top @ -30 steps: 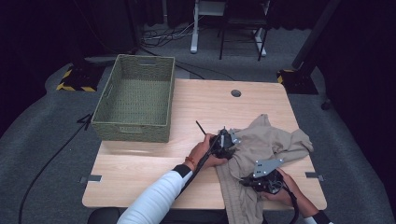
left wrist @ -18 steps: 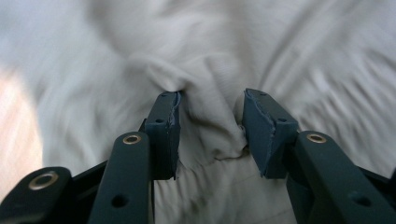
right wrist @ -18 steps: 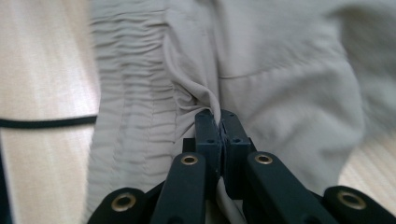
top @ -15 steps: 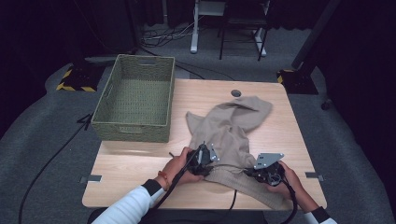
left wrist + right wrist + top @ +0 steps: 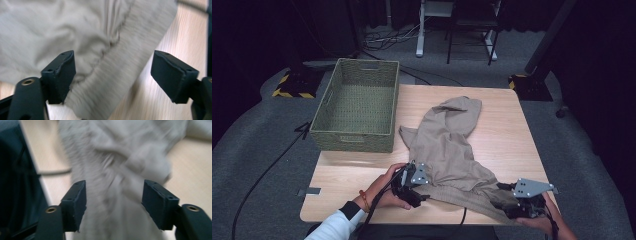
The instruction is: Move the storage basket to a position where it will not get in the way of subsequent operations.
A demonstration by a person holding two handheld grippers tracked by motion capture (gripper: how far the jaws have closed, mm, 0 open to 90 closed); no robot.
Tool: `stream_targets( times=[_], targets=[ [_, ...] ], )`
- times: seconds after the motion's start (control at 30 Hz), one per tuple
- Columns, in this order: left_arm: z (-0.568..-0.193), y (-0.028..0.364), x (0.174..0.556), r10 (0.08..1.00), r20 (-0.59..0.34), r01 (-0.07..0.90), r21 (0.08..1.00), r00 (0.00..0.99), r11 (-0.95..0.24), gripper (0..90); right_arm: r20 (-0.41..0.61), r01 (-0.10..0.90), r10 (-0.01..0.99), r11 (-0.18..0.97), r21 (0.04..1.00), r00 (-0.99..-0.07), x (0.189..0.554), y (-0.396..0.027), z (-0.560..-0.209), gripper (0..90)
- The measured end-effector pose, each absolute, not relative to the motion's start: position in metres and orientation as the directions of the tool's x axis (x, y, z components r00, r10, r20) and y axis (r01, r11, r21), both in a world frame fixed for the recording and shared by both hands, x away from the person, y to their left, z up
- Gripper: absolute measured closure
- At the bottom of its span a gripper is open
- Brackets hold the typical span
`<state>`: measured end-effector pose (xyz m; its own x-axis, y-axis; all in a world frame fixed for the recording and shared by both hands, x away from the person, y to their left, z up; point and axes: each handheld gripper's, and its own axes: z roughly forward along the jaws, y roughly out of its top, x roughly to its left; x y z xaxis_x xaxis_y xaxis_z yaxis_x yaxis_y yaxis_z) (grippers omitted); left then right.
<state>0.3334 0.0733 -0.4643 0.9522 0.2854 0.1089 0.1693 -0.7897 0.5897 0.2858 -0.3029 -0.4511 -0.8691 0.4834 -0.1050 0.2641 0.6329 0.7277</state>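
dark room with grey carpet and black curtains; wooden table at centre.
woven basket: empty, on the table's far left corner.
tan sweatshirt: now spread lengthwise from mid-table to the near edge, where half a second ago it was still being dragged open and a second ago lay bunched at the right; judged flattened, ready for folding.
left gripper: at the ribbed hem's near left, jaws wide, cloth between them ungripped.
right gripper: at the hem's near right corner, jaws wide over blurred fabric.
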Motion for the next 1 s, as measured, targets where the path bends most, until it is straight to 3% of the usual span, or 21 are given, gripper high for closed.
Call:
stream_targets(
  times=[0.17, 0.5, 0.63, 0.77, 1.0],
  targets=[
    [-0.475, 0.073, 0.337, 0.289, 0.108, 0.179, 0.570, 0.951, -0.802, 19.7, -0.087, 0.273, 0.455, 0.664, 0.696, -0.886, 0.270, -0.309, -0.471, 32.5],
    [-0.486, 0.069, 0.347, 0.294, 0.071, 0.203, 0.571, 0.953, -0.796, 22.2, -0.095, 0.300, 0.474, 0.688, 0.661, -0.875, 0.281, -0.302, -0.486, 32.8],
    [-0.483, 0.070, 0.346, 0.292, 0.075, 0.201, 0.563, 0.953, -0.802, 33.8, -0.065, 0.325, 0.486, 0.672, 0.665, -0.872, 0.286, -0.304, -0.486, 42.9],
    [-0.482, 0.070, 0.336, 0.252, 0.115, 0.147, 0.561, 0.961, -0.815, 52.9, -0.058, 0.338, 0.502, 0.658, 0.674, -0.863, 0.290, -0.307, -0.483, 61.5],
    [-0.474, 0.076, 0.315, 0.209, 0.127, 0.095, 0.591, 0.970, -0.801, 70.6, -0.066, 0.317, 0.490, 0.653, 0.688, -0.869, 0.288, -0.313, -0.474, 81.1]
  ],
)
